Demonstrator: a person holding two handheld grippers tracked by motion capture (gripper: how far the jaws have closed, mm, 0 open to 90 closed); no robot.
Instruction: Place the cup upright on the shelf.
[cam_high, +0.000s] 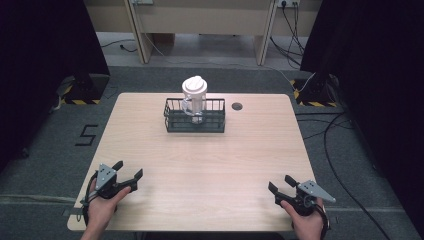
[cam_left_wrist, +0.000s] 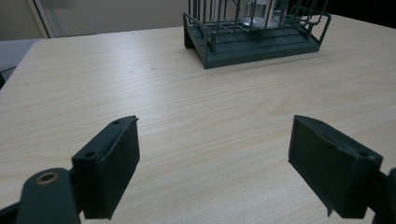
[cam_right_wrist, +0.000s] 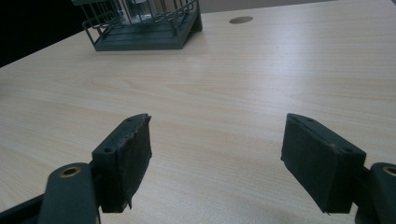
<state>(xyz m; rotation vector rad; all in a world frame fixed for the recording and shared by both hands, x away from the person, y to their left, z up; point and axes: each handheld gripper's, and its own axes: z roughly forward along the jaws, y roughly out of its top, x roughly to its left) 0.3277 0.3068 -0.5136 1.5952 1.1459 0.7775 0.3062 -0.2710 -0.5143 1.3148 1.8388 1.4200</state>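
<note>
I hold both the left gripper (cam_high: 126, 176) and right gripper (cam_high: 280, 185) with jaws spread wide, empty. The lidded clear jug (cam_high: 194, 99) stands in the wire basket (cam_high: 194, 124), well ahead of both. It looks rigid, light and slippery; I'd grip just under its white lid (cam_high: 194, 84).

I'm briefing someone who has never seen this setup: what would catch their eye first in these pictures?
First, the clear jug with a white lid, standing upright inside a dark wire basket toward the far middle of the wooden table. Then the two black tools at the near edge: the left tool and the right tool, each held in a hand, jaws spread wide with nothing between them.
</note>
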